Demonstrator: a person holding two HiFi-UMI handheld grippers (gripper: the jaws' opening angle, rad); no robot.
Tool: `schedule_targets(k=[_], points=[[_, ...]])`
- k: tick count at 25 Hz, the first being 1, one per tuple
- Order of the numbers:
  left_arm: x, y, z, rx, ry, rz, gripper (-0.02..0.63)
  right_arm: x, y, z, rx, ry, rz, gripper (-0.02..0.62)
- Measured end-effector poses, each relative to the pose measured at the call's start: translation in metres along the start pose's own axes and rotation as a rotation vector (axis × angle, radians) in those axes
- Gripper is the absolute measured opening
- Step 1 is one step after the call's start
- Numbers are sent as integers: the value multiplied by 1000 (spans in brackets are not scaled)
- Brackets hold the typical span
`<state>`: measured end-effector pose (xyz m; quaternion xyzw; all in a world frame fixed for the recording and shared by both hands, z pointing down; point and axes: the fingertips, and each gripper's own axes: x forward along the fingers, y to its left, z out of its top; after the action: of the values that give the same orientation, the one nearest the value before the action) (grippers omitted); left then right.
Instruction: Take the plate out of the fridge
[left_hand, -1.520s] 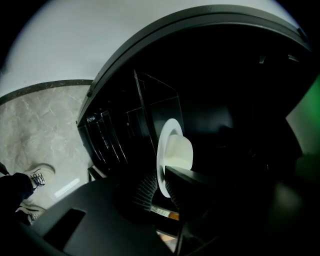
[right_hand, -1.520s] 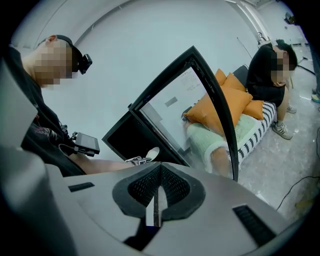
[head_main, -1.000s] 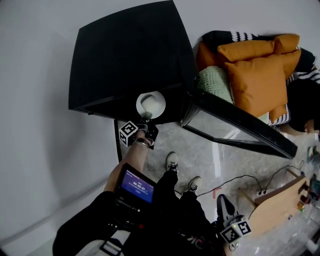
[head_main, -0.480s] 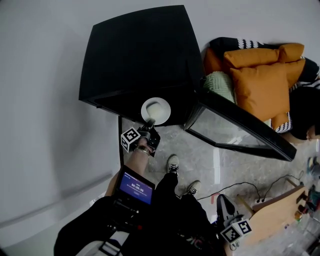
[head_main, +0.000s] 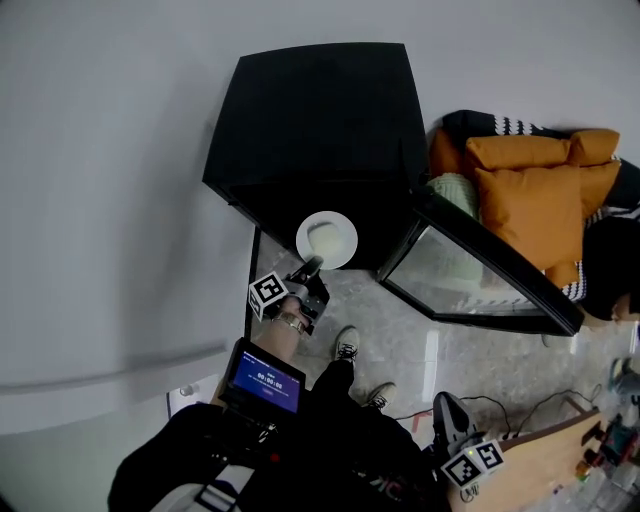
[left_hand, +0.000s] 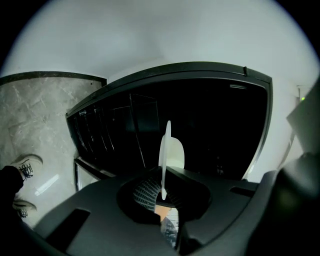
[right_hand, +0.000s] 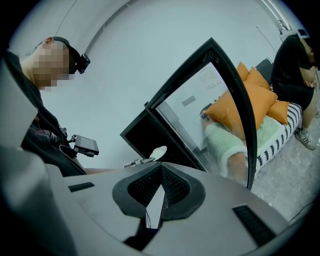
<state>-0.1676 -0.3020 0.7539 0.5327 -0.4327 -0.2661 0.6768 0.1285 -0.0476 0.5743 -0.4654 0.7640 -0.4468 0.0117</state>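
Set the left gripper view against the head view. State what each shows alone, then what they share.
Only the left gripper view: the ribbed fingers pinching the rim of the white round plate, seen edge-on, and rack bars in the dark inside of the black boxy fridge.
Only the head view: the fridge's open glass door, orange fabric cushions, a small blue-lit screen on the person's forearm, and the left gripper with its marker cube.
Both: plate, fridge, pale marble floor, the person's white shoes.

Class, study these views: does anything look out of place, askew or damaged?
The fridge door stands wide open, and the left claw pinches the plate by its rim alone. Nothing looks spilled or broken.
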Motion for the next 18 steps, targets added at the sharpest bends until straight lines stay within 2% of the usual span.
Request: schedule_targets(k=[5, 9, 18], points=[[-39, -32, -23, -12, 28, -54, 18, -2, 8, 6, -41, 2, 69, -3], [-72, -77, -46, 1, 51, -92, 17, -11, 9, 11, -47, -9, 127, -3], [-119, -150, -61, 45, -4, -154, 14, -26, 16, 11, -76, -10, 228, -3]])
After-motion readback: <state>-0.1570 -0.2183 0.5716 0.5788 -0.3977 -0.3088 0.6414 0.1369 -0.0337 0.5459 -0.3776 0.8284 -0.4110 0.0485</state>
